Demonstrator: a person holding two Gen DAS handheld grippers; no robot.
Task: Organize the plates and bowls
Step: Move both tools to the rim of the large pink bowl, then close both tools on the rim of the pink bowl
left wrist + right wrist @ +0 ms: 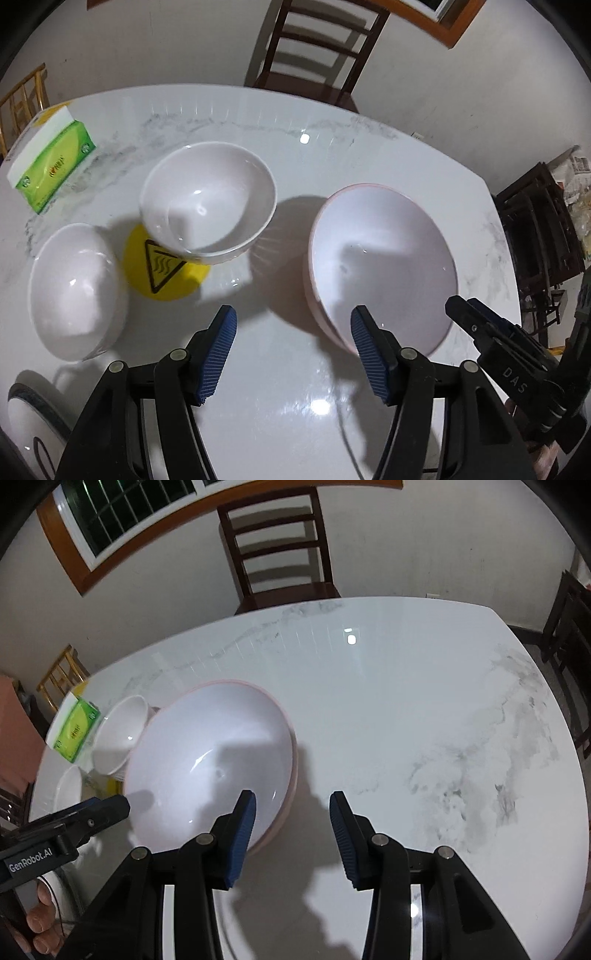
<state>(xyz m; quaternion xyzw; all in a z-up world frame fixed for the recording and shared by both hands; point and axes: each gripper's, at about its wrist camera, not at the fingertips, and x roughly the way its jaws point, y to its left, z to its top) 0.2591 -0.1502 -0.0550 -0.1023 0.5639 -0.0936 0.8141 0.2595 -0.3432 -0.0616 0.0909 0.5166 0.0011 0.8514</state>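
I keep both tools spread with nothing between the pads, since nothing is picked yet. My left tool (293, 354) hangs over bare surface (280, 417), its right pad overlapping the near rim of the large pink-edged bowl (384, 266). My right tool (292, 840) has that bowl just left of its left pad. Farther off sit two smaller white bowls (208, 203), one on a yellow warning sticker (162, 269), probably awaiting stacking, beyond them a green tissue pack (51, 162).
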